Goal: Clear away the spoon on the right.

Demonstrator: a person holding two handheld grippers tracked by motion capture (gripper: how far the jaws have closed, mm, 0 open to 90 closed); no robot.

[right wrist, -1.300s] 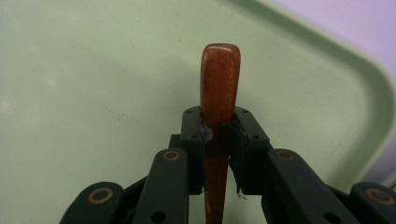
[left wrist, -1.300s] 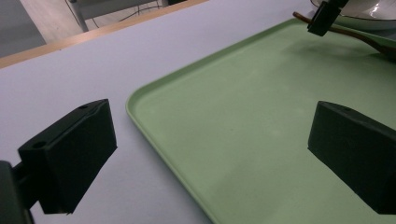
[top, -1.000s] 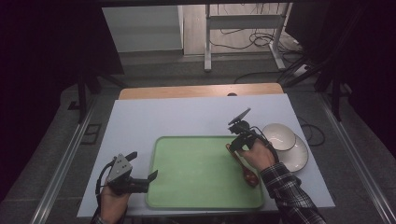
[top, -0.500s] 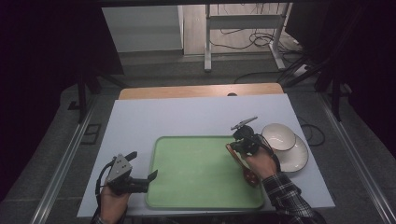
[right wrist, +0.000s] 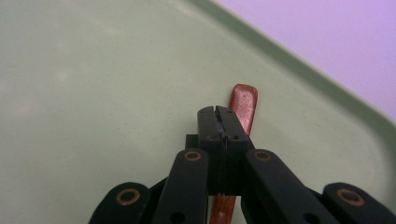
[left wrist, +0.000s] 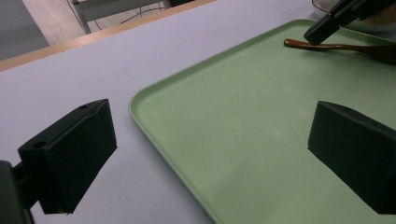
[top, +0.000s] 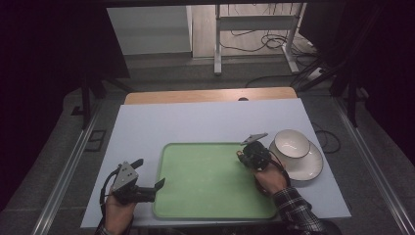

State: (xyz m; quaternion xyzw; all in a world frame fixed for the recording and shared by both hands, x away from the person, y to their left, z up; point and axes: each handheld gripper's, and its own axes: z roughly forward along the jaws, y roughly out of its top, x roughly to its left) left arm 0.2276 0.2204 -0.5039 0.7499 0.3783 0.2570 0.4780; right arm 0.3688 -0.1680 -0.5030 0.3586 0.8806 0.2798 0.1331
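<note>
A green tray lies on the pale table sheet. On its right part rests a brown wooden spoon, whose flat handle end points away in the right gripper view. My right gripper is shut, jaws pressed together, with its tips down on top of that handle; the handle runs beneath them, not between them. In the high view the right gripper sits at the tray's right side. My left gripper stands open at the tray's left rim, nothing between its jaws.
A white bowl sits on a white plate just right of the tray. A wooden strip borders the table's far edge. Dark floor, cables and a stand lie beyond.
My right gripper has come down toward the tray and now sits low over the spoon handle. The left hand has stayed put.
</note>
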